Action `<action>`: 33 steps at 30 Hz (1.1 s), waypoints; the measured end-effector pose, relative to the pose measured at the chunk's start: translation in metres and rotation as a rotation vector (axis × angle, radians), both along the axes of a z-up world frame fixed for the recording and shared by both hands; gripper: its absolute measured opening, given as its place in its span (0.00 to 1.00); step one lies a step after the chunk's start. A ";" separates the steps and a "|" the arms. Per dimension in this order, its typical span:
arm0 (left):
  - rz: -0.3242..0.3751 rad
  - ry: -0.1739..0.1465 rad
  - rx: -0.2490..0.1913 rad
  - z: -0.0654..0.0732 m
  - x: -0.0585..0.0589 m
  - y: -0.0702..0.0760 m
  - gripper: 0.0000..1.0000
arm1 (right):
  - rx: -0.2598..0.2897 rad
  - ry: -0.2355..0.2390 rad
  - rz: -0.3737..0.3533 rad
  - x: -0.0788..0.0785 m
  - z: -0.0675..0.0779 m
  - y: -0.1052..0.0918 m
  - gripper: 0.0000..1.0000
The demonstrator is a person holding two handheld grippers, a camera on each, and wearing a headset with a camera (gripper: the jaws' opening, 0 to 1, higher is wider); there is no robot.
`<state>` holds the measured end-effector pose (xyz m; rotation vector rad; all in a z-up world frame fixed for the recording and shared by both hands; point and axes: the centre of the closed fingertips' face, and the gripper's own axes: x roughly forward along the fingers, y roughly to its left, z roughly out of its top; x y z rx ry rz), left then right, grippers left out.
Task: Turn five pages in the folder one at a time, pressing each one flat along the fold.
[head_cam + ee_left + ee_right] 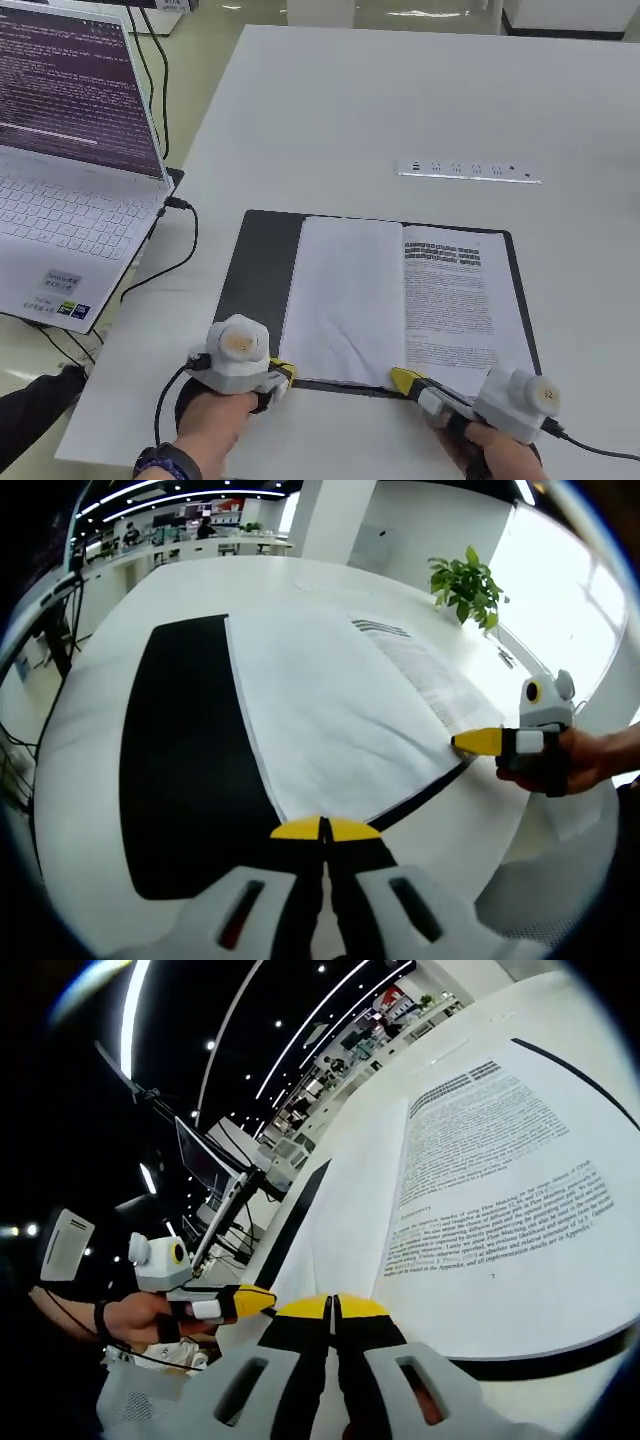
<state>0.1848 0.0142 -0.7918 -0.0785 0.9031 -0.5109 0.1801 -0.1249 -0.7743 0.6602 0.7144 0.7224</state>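
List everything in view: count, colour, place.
table: 1, white, under everything
folder: 1, black, open, table centre
blank page: 1, white, left of the fold
printed page: 1, white with black text, right of the fold
laptop: 1, white, open, table's left edge
cable: 1, black, at the laptop's right side
socket strip: 1, silver, set into the table beyond the folder
plant: 1, green, background
left gripper: white, yellow tips, shut, folder's near edge
right gripper: same colours, shut, at the fold's near end

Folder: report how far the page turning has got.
Done: the folder is open, a blank-backed page turned on its left. In hand: the right gripper, shut, sits at the fold's bottom end; the left gripper, shut, at the bottom edge. Turns remaining cannot be told.
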 end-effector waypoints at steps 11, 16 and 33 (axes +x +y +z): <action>0.006 -0.052 -0.037 0.032 0.001 -0.014 0.14 | -0.111 -0.054 0.063 -0.014 0.013 -0.027 0.18; 0.006 -0.094 -0.047 0.052 0.006 -0.018 0.17 | -0.152 -0.088 0.056 -0.014 0.024 -0.043 0.28; 0.019 -0.182 -0.021 0.103 0.012 -0.011 0.30 | -0.244 -0.196 -0.023 0.000 0.065 -0.107 0.45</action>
